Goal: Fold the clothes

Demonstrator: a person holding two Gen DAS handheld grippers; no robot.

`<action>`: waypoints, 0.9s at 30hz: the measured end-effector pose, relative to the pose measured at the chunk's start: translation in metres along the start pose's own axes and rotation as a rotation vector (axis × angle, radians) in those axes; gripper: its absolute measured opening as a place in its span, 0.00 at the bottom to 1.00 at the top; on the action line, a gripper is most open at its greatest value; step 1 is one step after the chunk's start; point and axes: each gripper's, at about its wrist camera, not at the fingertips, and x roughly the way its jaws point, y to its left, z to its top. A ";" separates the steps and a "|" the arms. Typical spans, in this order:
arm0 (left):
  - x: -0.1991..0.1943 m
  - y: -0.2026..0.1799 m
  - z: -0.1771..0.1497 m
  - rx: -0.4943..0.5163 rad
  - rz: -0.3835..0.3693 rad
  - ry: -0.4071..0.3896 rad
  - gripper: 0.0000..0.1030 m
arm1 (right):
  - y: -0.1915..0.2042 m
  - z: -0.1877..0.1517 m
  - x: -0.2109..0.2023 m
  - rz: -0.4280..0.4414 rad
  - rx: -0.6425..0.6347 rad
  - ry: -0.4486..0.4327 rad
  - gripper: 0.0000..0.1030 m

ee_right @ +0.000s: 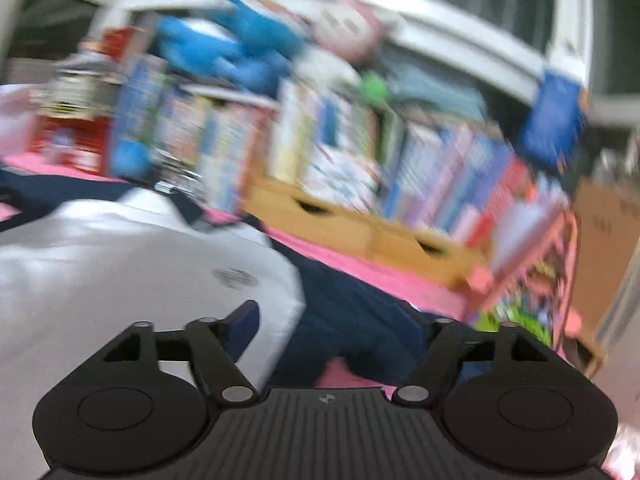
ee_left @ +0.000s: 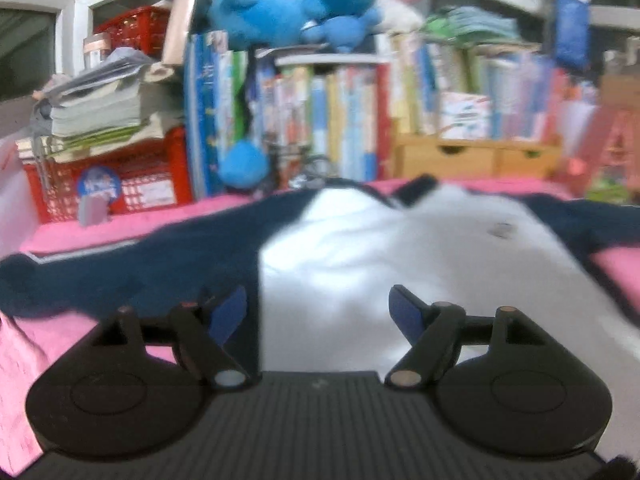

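in the left wrist view we see the left tongs (ee_left: 318, 312) spread wide with nothing between the blue pads (ee_left: 230, 312). the shirt (ee_left: 372, 256), white in the body with navy sleeves, lies spread flat on the pink surface (ee_left: 80, 236) right ahead of and under the tips. the left pad sits over the seam where the navy sleeve (ee_left: 132, 268) meets the white body, the right pad over the white cloth; whether either touches the cloth we cannot tell. the sleeve runs out to the left, close to the surface's near left edge. behind the collar a strip of bare pink is left, then a red basket (ee_left: 132, 184), a row of books (ee_left: 320, 120) and a wooden drawer box (ee_left: 476, 156) close off the far side.

in the right wrist view, badly blurred, the right tongs (ee_right: 340, 320) also stand wide apart and hold nothing. the left pad lies over the white body (ee_right: 140, 248) near its right border, the other finger over the navy right sleeve (ee_right: 352, 304). bare pink surface shows beyond the sleeve, up to the drawer box (ee_right: 360, 232) and a pink rack (ee_right: 532, 272) at the right.
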 end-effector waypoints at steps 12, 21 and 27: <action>-0.115 -0.042 -0.084 0.135 -0.056 -0.032 0.81 | 0.091 -0.065 -0.134 0.201 -0.215 0.005 0.81; -0.160 -0.070 -0.141 0.324 -0.064 -0.061 0.83 | 0.159 -0.125 -0.157 0.069 -0.469 0.011 0.86; -0.137 -0.081 -0.154 0.377 0.051 -0.070 0.84 | 0.124 -0.090 -0.147 0.037 -0.138 -0.025 0.86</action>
